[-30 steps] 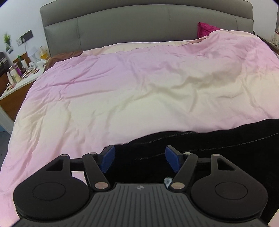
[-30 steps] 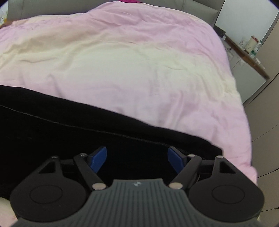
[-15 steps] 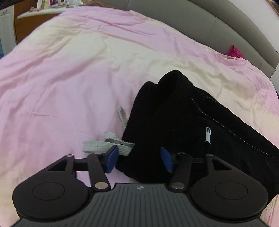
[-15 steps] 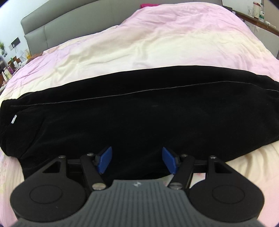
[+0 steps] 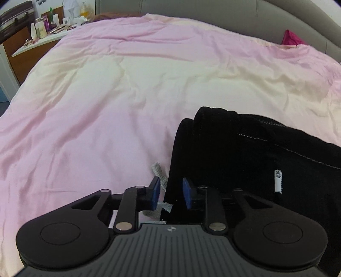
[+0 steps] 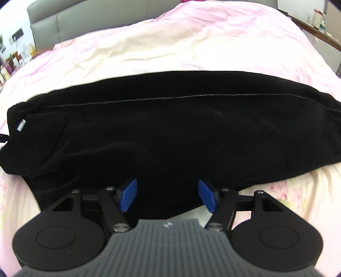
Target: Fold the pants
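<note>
Black pants [image 5: 245, 159] lie folded lengthwise on the pink duvet [image 5: 127, 95], with a white label [image 5: 278, 181] near the waist end. My left gripper [image 5: 170, 192] is at the waistband corner. The pants' edge and a grey drawstring [image 5: 158, 170] sit between its half-closed jaws, and a strip of duvet shows beside the left pad. In the right wrist view the pants [image 6: 170, 132] stretch across the whole frame. My right gripper [image 6: 168, 196] stands open over their near edge, with flat black cloth between the pads.
A grey headboard [image 5: 213, 12] and a magenta pillow [image 5: 291, 38] are at the far end of the bed. A bedside table with bottles [image 5: 42, 27] stands at the far left. A shelf with jars [image 6: 317, 19] is on the right.
The left gripper has moved to the waistband corner and its jaws have narrowed around the edge and drawstring. The right gripper has swung along the pants, narrowed a little, and now sees their full length.
</note>
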Motion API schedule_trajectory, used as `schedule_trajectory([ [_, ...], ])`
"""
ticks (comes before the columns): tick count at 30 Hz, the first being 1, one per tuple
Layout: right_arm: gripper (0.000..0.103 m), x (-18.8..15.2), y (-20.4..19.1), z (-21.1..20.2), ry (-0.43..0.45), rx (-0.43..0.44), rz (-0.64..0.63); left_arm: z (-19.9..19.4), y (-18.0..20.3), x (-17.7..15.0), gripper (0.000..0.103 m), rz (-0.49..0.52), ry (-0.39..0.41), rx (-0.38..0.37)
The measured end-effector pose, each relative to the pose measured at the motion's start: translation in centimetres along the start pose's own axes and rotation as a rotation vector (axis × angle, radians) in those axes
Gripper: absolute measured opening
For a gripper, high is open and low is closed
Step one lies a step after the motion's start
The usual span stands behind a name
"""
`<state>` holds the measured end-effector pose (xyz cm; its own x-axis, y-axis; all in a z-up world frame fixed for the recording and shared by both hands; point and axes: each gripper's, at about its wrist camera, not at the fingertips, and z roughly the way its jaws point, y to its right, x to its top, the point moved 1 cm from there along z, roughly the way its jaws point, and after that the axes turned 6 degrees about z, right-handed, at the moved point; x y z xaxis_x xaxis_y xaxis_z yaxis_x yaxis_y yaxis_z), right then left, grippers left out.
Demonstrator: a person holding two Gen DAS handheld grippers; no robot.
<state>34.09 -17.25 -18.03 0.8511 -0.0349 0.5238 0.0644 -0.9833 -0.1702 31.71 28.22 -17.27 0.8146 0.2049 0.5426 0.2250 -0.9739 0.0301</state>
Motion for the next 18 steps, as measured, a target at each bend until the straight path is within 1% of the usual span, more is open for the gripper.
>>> schedule_trajectory([
  [1,0.061,-0.2,-0.2,-0.4,0.003,0.013,0.016,-1.1,-0.6,-0.3,0.061,-0.035,0.02,-0.022],
  [3,0.062,-1.2,-0.7,-1.2,0.007,0.038,0.034,-2.9,-1.8,-1.4,0.07,-0.11,0.054,-0.078],
  [4,0.062,-1.7,-1.1,-1.4,0.008,0.045,0.035,-3.6,-2.3,-2.1,0.073,-0.147,0.062,-0.108],
  [7,0.062,-3.8,-2.8,-1.8,0.004,0.072,0.033,-4.9,-3.3,-4.4,0.079,-0.262,0.05,-0.178],
  [9,0.062,-5.1,-4.0,-1.7,-0.002,0.094,0.037,-4.7,-3.8,-5.6,0.081,-0.329,0.035,-0.224],
  [11,0.062,-6.4,-5.0,-1.9,-0.012,0.118,0.045,-4.0,-4.0,-6.6,0.083,-0.387,0.021,-0.244],
  [15,0.062,-8.5,-6.8,-2.0,-0.037,0.165,0.045,-1.0,-4.4,-8.3,0.083,-0.551,-0.008,-0.301],
  [16,0.062,-8.9,-7.2,-2.0,-0.041,0.173,0.044,-0.3,-4.3,-8.5,0.083,-0.588,-0.009,-0.309],
  [18,0.062,-9.7,-7.9,-1.8,-0.052,0.194,0.042,0.5,-4.2,-8.3,0.082,-0.633,0.027,-0.333],
])
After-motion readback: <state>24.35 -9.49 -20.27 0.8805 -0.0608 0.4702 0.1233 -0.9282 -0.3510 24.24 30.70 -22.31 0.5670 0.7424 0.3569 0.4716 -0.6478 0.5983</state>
